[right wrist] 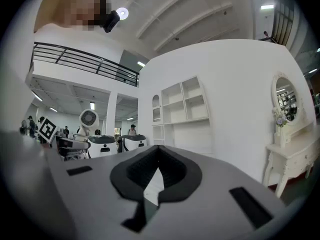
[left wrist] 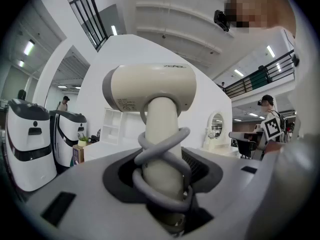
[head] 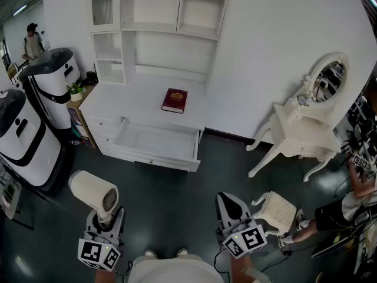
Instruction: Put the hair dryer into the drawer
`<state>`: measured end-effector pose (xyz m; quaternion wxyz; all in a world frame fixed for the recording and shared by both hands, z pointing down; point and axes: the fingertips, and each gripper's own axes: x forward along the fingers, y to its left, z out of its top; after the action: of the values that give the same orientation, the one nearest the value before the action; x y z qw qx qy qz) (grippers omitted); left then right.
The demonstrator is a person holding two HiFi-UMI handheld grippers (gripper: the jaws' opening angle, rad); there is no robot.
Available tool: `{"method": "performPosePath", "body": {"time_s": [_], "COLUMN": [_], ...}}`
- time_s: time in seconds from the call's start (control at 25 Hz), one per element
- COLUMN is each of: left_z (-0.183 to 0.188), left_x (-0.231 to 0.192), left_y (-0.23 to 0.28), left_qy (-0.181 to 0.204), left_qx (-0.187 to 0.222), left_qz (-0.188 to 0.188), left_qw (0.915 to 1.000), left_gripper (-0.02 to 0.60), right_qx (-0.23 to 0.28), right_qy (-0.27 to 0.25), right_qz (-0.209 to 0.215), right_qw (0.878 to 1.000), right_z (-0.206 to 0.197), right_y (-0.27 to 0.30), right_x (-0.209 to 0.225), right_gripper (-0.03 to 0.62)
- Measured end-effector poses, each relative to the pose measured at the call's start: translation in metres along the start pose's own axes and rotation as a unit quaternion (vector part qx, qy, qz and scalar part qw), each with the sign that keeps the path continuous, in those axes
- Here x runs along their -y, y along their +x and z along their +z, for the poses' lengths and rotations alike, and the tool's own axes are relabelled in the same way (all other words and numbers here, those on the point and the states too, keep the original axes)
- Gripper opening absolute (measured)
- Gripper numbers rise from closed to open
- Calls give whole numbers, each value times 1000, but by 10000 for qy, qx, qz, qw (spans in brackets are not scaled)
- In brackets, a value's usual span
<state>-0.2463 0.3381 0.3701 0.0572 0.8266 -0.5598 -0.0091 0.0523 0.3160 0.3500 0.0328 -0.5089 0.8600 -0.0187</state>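
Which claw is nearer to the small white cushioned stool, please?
Right. The right claw sits just left of the stool; the left claw, holding the cream hair dryer, is much farther left.

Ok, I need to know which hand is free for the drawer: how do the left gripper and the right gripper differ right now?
The left gripper is shut on the hair dryer handle, grey cord wound round it; the right gripper is shut on nothing. The left gripper's jaws stand apart around that handle; the right gripper's meet. Both are short of the open drawer.
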Motion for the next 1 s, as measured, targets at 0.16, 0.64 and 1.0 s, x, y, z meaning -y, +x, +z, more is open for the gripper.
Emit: {"method": "performPosePath", "body": {"time_s": [0.16,0.64,1.0], "left_z": [3,7,1], "left_x": [7,28,57], "left_y": [1,-10,-11], "left_qy": [35,107,91], "left_qx": [45,145,166], "left_qz": [-48,-72,-14], "left_qw": [10000,9998,9998], "left_gripper": [207,207,207], "right_qx": [-19,237,147], "right_qy": [20,387,360], "right_qz": [16,55,271], "right_qw": [10000,9990,9989], "right_z": [0,3,-3], "right_y": [-1,-24,-37], "right_x": [4,11,27], "right_gripper": [11,9,11]}}
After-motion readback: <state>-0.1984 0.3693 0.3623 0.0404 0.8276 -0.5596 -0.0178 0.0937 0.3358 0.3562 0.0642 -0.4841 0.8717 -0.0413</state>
